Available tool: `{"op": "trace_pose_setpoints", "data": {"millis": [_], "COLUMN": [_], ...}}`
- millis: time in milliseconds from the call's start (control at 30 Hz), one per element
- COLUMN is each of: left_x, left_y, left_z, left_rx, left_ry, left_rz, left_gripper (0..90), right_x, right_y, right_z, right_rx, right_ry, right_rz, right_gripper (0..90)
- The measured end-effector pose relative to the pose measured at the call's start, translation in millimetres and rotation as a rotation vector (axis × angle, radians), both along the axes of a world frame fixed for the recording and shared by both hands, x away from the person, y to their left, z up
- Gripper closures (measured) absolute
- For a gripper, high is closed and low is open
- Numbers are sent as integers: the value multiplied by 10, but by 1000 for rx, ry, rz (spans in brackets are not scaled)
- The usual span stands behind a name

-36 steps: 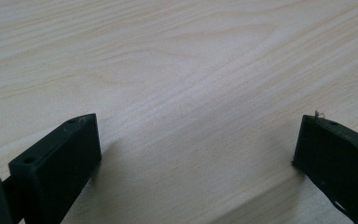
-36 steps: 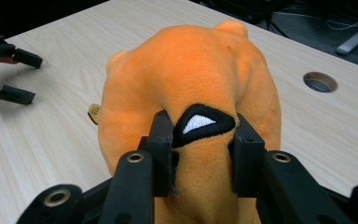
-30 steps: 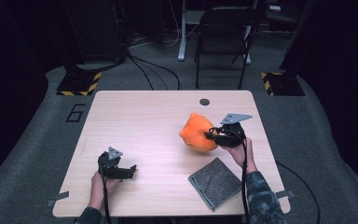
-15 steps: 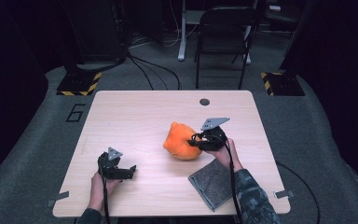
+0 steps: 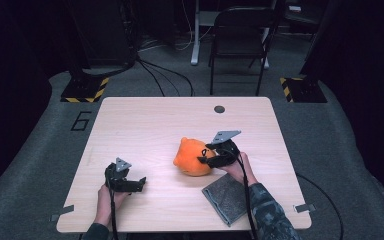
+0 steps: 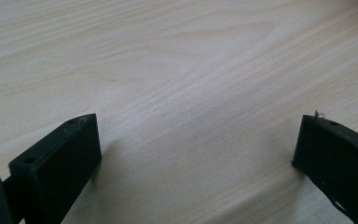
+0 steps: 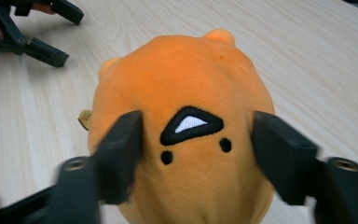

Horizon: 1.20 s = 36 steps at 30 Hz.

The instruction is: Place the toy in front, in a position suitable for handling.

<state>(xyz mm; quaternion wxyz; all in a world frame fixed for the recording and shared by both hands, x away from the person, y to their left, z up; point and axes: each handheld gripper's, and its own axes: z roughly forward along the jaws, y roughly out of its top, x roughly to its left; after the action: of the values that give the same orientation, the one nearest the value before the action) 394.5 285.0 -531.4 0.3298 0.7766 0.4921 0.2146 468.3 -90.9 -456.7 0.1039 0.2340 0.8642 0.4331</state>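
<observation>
An orange plush toy [image 5: 191, 156] with a small black-and-white face [image 7: 191, 125] rests on the wooden table [image 5: 150, 120], right of centre. My right gripper [image 5: 205, 157] reaches it from the right. Its jaws have just been opening and now stand on either side of the face [image 7: 196, 128], spread apart with the plush between them and not squeezed. My left gripper [image 5: 139, 184] lies low near the front left of the table, jaws wide open [image 6: 198, 135] over bare wood. It is also in the right gripper view [image 7: 32, 32], beyond the plush.
A grey square pad [image 5: 227, 197] lies at the front right, just beside my right hand. A small dark round disc [image 5: 219, 109] sits near the table's far edge. A folding chair [image 5: 240, 45] stands behind the table.
My right gripper moved left and down with the plush, which went from hanging in the air to resting on the table. Its jaws have spread. The left gripper stayed put.
</observation>
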Motion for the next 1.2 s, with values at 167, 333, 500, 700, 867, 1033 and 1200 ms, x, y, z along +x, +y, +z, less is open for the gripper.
{"op": "trace_pose_setpoints", "data": {"millis": [167, 333, 500, 700, 867, 1033, 1200], "left_x": [7, 13, 24, 37, 35, 35, 35], "left_y": [1, 4, 3, -3, -3, -3, -3], "left_z": [2, 4, 2, -1, 7, 7, 7], "left_rx": [-1, 2, 3, 0, 5, 5, 6], "left_ry": [3, 4, 2, -2, 8, 9, 9], "left_rz": [-5, -10, -13, -11, -10, -10, -10], "left_gripper": [3, 3, 2, 2, 2, 2, 2], "right_x": [-147, -320, -566, -901, -1026, -1030, -1024], "right_y": [-165, -388, -488, -604, -612, -562, -481], "right_z": [118, 184, 72, -16, -226, -288, -341], "right_rx": [-7, 10, -47, -97, -171, -204, -235], "right_ry": [19, 47, 100, 125, 176, 194, 201], "right_rz": [-48, -160, -238, -305, -350, -355, -342], "right_gripper": [97, 39, 9, 0, 0, 12, 56]}}
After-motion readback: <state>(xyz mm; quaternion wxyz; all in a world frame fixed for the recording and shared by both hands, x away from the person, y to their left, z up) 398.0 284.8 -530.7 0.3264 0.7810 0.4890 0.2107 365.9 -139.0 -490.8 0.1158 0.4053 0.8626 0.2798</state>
